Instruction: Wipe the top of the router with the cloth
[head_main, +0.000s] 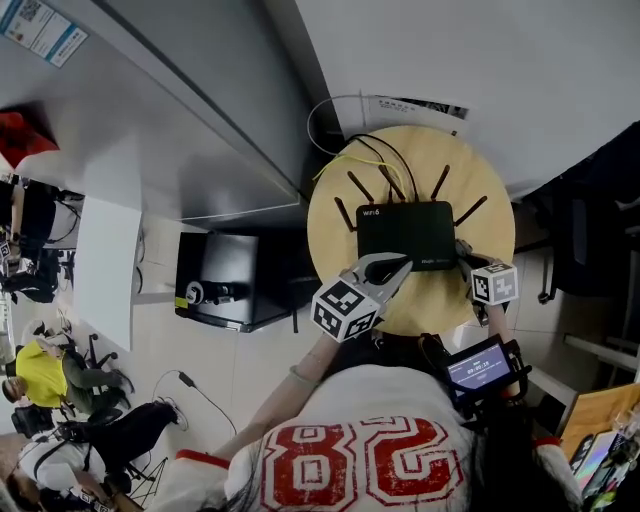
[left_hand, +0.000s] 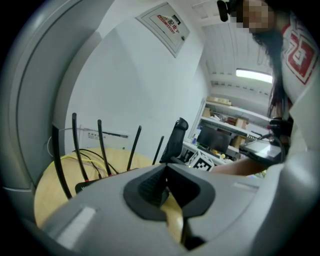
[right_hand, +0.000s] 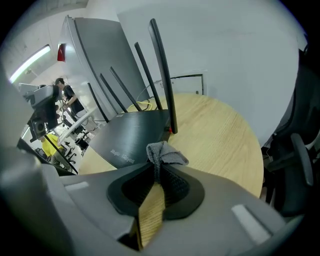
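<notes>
The right gripper (right_hand: 158, 167) is pinching a bunched grey cloth (right_hand: 166, 155) between its closed jaws, with a small tuft sticking out past the tips. It is hovering at the near right corner of the black router (head_main: 405, 232), which is sitting in the middle of the round wooden counter (head_main: 335, 215) with its antennas standing along the far edge. From this gripper, the router's flat top is lying ahead and to the left, so the cloth is just beside the lid and is not yet resting on it (as far as the right gripper view shows). The router's long axis is running side to side across the person, so a wipe would probably sweep leftward along that length. The left gripper (head_main: 395, 265) is waiting at the router's near left corner with its jaws pressed together and nothing between them. Both are near the router, but the right one is carrying the cloth, so the stroke looks like its job, with the left free to steady the casing.
</notes>
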